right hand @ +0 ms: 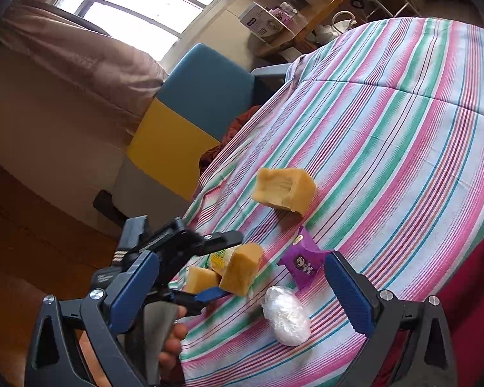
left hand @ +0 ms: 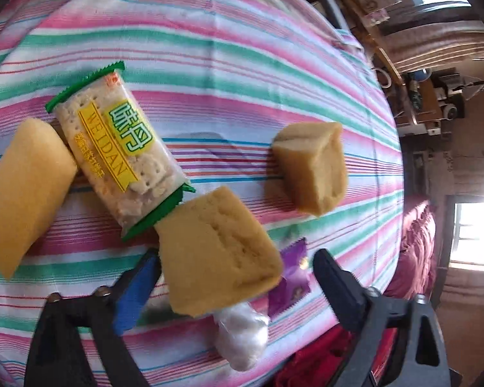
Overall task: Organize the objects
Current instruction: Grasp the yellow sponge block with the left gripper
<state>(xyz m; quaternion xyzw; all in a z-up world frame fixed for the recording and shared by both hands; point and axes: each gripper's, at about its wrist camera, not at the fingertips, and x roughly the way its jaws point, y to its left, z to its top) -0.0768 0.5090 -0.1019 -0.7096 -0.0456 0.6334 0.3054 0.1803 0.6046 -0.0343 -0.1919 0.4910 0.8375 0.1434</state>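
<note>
Several snacks lie on a striped tablecloth (left hand: pixel 242 64). In the left wrist view my left gripper (left hand: pixel 235 271) is open around a yellow cake piece (left hand: pixel 219 251), its fingers apart from it on both sides. A green-ended cracker pack (left hand: pixel 119 154) lies beside it, with another cake piece (left hand: pixel 25 187) at the left and a third (left hand: pixel 313 167) at the right. A purple candy packet (left hand: pixel 293 277) and a clear-wrapped white ball (left hand: pixel 242 338) lie near the fingers. My right gripper (right hand: pixel 242 290) is open and empty above the white ball (right hand: pixel 285 314) and purple packet (right hand: pixel 303 258).
The right wrist view shows the left gripper (right hand: pixel 222 264) with the hand holding it at the table's edge. A blue and yellow chair (right hand: pixel 190 113) stands beyond the edge. Red fabric (right hand: pixel 468 290) lies at the near right. Shelves and a window are behind.
</note>
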